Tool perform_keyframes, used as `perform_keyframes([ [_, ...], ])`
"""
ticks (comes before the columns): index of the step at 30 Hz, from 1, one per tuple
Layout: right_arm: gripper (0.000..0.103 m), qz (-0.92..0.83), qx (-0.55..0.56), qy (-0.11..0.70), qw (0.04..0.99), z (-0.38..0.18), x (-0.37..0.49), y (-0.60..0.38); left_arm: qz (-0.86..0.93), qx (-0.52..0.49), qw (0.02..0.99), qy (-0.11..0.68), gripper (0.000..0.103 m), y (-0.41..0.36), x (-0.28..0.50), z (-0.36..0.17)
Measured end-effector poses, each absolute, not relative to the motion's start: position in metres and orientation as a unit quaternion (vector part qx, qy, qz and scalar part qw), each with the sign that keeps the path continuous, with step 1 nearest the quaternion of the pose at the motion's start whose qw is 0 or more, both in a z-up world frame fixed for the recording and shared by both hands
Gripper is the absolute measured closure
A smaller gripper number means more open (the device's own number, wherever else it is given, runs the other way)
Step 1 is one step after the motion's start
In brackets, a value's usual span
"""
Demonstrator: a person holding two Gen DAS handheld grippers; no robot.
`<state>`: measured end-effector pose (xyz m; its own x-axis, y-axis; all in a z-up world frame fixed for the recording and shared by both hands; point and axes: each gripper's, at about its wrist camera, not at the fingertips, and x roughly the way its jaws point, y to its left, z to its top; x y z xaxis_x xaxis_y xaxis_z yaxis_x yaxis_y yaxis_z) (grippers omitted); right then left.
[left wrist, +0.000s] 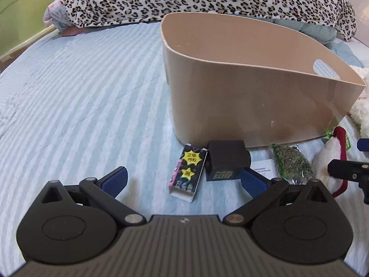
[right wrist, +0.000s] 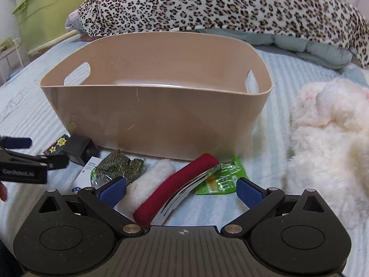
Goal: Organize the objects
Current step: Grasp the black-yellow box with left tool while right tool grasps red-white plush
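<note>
A beige plastic bin with cut-out handles stands on the striped bed, nothing visible inside. In front of it lie a small black packet with yellow stars, a black cube, a bag of dried green herbs, a white card, a red and white fuzzy piece with a metal fork on it, and a green packet. My left gripper is open, low over the star packet and cube. My right gripper is open around the red piece and fork.
A leopard-print blanket is heaped along the back of the bed. A fluffy white plush lies right of the bin. A green plastic chest stands beyond the bed at the far left. Bare striped sheet stretches left of the bin.
</note>
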<state>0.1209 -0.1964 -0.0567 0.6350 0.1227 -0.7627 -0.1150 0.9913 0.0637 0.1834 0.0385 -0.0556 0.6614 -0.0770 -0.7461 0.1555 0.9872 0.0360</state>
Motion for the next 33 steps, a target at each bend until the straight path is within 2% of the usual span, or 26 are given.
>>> perform_keyframes([
  [10,0.000,0.078,0.005,0.432,0.899,-0.062,0.125,-0.190,-0.061,0.103,0.906,0.406,0.000,0.035,0.186,-0.060],
  [13,0.003,0.073,-0.001,0.448,0.891,-0.070,0.129,-0.188,-0.057,0.111,0.904,0.409,0.000,0.040,0.188,-0.063],
  [18,0.012,0.078,0.007,0.461,0.884,-0.074,0.132,-0.190,-0.065,0.099,0.896,0.429,0.019,0.044,0.194,-0.069],
  [19,0.016,0.080,0.011,0.461,0.884,-0.074,0.132,-0.191,-0.067,0.097,0.896,0.429,0.021,0.044,0.193,-0.069],
  [22,0.029,0.094,0.015,0.462,0.882,-0.074,0.132,-0.190,-0.081,0.088,0.897,0.426,0.037,0.043,0.189,-0.069],
  [24,0.039,0.101,0.012,0.461,0.882,-0.075,0.130,-0.187,-0.094,0.078,0.896,0.427,0.055,0.042,0.185,-0.069],
  [27,0.043,0.104,-0.001,0.455,0.885,-0.075,0.124,-0.185,-0.106,0.065,0.895,0.427,0.076,0.042,0.179,-0.066],
  [28,0.044,0.103,-0.003,0.453,0.885,-0.074,0.122,-0.185,-0.109,0.062,0.896,0.426,0.078,0.042,0.176,-0.065],
  [29,0.055,0.103,-0.002,0.451,0.887,-0.073,0.121,-0.187,-0.112,0.057,0.897,0.424,0.078,0.043,0.173,-0.064],
  [30,0.058,0.105,-0.001,0.450,0.887,-0.072,0.120,-0.187,-0.116,0.053,0.897,0.424,0.078,0.044,0.171,-0.064],
  [33,0.061,0.109,-0.005,0.448,0.887,-0.070,0.113,-0.189,-0.117,0.052,0.898,0.421,0.078,0.045,0.168,-0.063],
])
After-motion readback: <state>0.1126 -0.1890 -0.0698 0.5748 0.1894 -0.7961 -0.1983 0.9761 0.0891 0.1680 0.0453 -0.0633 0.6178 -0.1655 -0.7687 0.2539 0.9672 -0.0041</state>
